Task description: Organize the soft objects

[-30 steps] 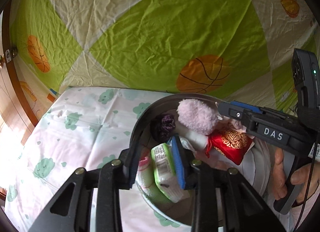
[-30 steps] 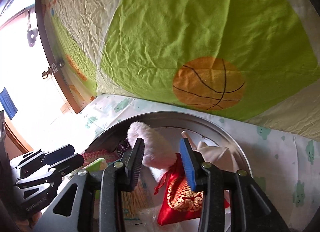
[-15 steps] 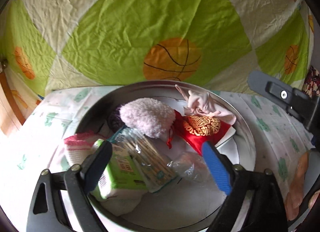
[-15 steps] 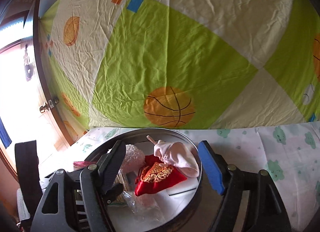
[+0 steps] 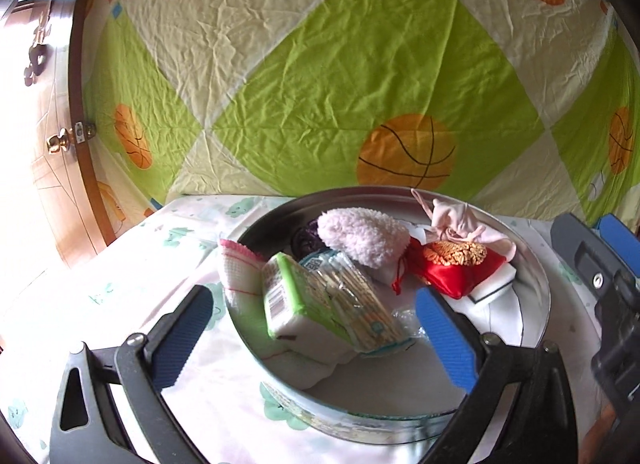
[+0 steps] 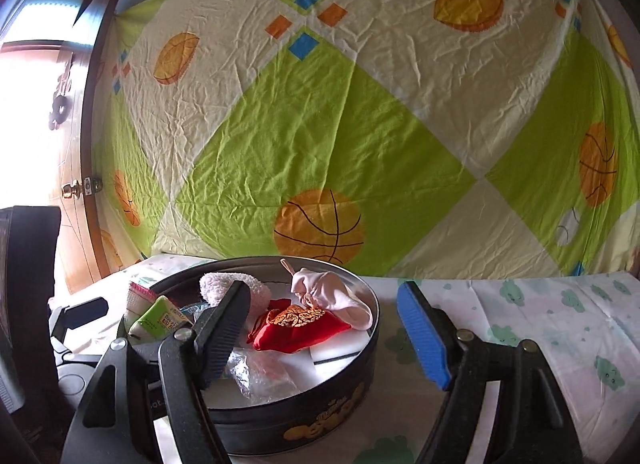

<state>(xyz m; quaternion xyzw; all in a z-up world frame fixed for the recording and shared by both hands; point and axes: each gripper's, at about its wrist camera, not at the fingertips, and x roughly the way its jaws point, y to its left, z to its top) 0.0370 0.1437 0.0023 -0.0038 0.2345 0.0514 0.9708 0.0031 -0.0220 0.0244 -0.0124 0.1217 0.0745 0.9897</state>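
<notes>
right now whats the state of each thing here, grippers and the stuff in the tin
left gripper: open, empty
right gripper: open, empty
round tin: lidless, filled
green tissue pack: tilted, leaning on the tin's side
cotton swab bag: lying on the tissue pack
fluffy white item: on top of the pile
red pouch: closed, under pink cloth

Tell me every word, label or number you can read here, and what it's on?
None reads clearly.
Green tissue pack: barcode and print, too small.
Cotton swab packet: printed label, blurred.
Round tin: gold design on its side, no legible lettering.
</notes>
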